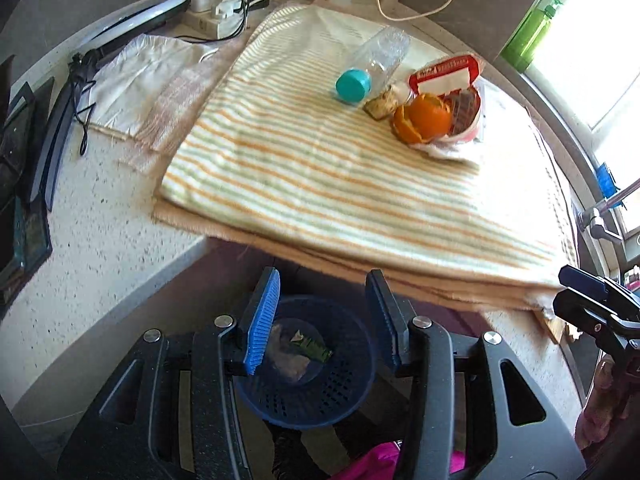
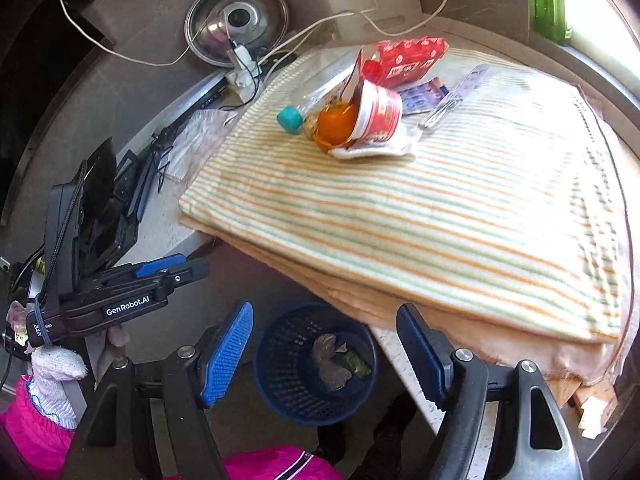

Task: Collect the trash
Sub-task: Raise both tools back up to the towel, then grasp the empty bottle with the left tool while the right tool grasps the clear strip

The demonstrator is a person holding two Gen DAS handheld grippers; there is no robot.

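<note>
Both sets of jaws spread and empty above the blue basket beside the counter edge.

This looks like a home kitchen. A pale speckled stone surface runs along brown tiled walls, with a steel pot lid leaning in the corner beside a loaded power strip and trailing white cables. A striped towel covers part of the surface, carrying food leftovers such as orange peel and a yoghurt cup. A green soap bottle stands at a bright window, and a small blue basket sits on the floor.
</note>
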